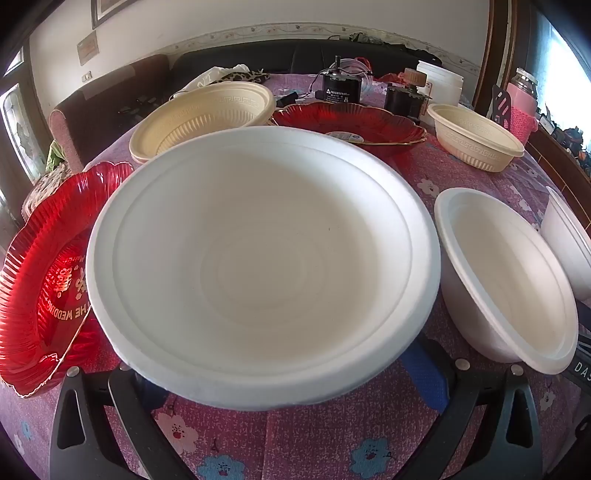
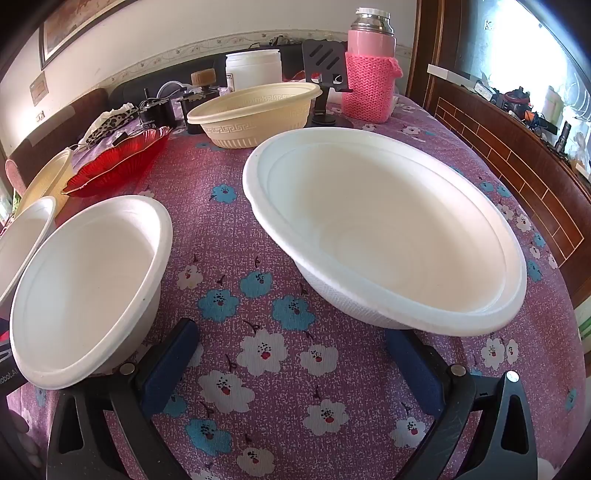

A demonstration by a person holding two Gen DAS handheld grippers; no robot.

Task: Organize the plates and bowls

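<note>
Both jaws wide open over the flowery tablecloth (image 2: 280, 229), nothing gripped.

Left gripper (image 1: 291, 373) hangs over a big white foam bowl (image 1: 258, 258), and the red plate (image 1: 40, 295) at 9 o'clock reads "HE WEDDIN" in gold, rest hidden. Right gripper (image 2: 291, 350) has bare cloth between its blue pads (image 2: 166, 365), one white bowl (image 2: 388, 236) at 1 o'clock and a smaller one (image 2: 88, 288) at 9. Cream bowl (image 2: 255, 110) and pink knit-sleeved flask (image 2: 369, 70) sit at 12; labels too blurry.

White wall (image 2: 177, 29), bright window (image 2: 524, 48), dark sofa (image 1: 258, 55)
</note>
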